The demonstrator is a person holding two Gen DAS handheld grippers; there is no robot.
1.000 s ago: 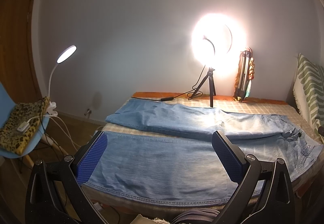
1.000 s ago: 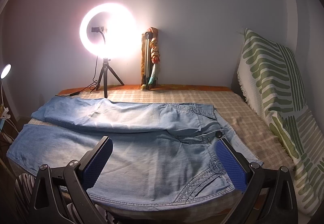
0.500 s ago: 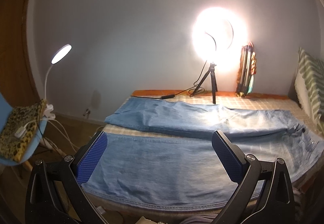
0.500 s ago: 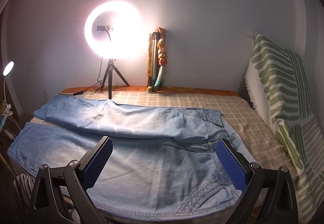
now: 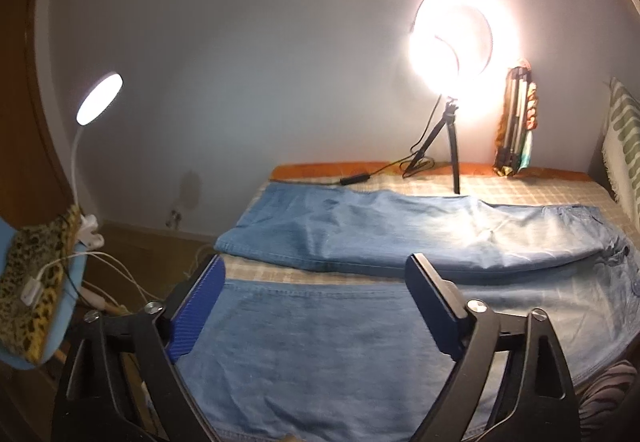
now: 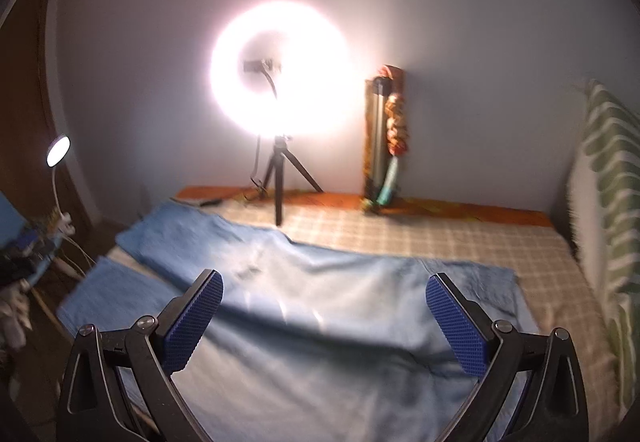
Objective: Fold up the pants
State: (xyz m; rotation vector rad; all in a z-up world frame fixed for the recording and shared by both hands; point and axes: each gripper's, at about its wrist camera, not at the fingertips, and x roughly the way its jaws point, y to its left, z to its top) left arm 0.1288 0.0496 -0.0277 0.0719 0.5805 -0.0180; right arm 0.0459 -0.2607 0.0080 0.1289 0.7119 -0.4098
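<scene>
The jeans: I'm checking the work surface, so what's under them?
Under the jeans lies a beige checked bedsheet, showing between the legs and behind them. Whatever the denim covers cannot be seen.

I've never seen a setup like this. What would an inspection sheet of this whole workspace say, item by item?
Surface: bed with checked cover.
Job's things: blue jeans spread flat, legs apart, unfolded.
Clutter: ring light on tripod and a bundle leaning on the wall, both at the bed's far edge.
Grippers: left gripper and right gripper open, empty, above the jeans.
Cables: ring light cord along the far edge; white leads by the chair.
Surroundings: desk lamp, blue chair with leopard cloth, striped throw.
</scene>
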